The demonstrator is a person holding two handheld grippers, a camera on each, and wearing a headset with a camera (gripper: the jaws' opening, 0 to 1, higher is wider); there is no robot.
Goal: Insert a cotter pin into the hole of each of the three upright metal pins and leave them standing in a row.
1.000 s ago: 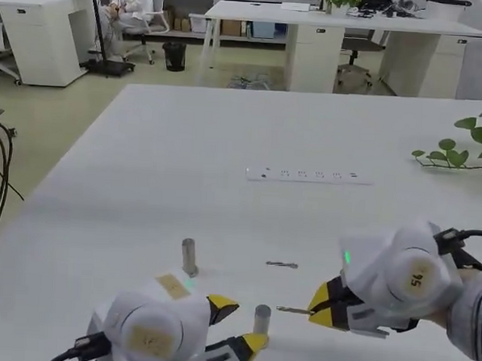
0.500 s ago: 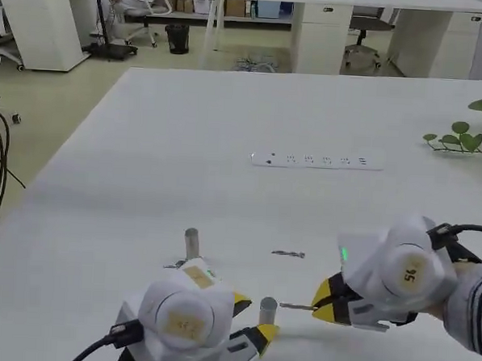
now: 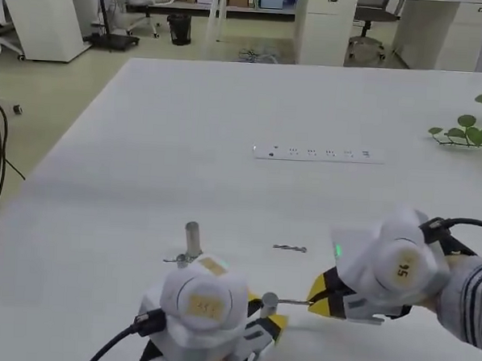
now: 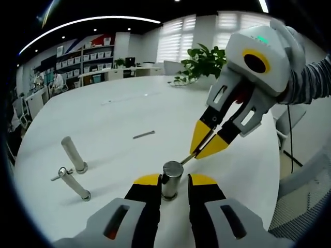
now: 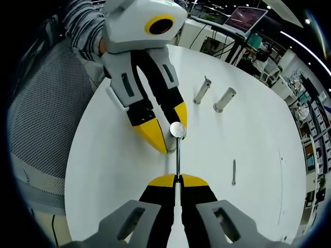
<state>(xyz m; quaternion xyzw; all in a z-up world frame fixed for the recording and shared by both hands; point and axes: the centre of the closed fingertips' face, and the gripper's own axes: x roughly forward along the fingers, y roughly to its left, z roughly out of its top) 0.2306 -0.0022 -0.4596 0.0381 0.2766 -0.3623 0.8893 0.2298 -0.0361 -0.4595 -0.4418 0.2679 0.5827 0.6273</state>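
Change: against a second ago, the gap between the cotter pin (image 5: 178, 159) and the held pin (image 3: 269, 299) has closed; I now see its tip touching the pin's head.
Left side: my left tongs (image 4: 170, 181) are narrow, clamped from both sides on the held pin. It stands upright on the bench (image 3: 146, 143) with its round top above the yellow tips.
Right side: my right tongs (image 5: 177, 180) are pinched tight on the rear end of the cotter pin, which sticks straight out ahead of the tips, level with the held pin's head.
Hole: I cannot tell whether the tip has entered the hole or just rests against the side.
Done: the fitted pin (image 4: 73, 184) stands to the left of my left tongs, with a second cotter pin (image 4: 58, 174) through its top, ends out on both sides.
Waiting: the bare pin (image 4: 73, 154) stands just beyond the fitted pin and apart from it, with nothing through it.
Spare: a loose cotter pin (image 3: 290, 248) lies flat on the bench beyond both tongs, touching nothing.
Further off: a white power strip (image 3: 317, 155) lies further up the bench, and a leafy plant (image 3: 466, 132) trails in at the right edge.
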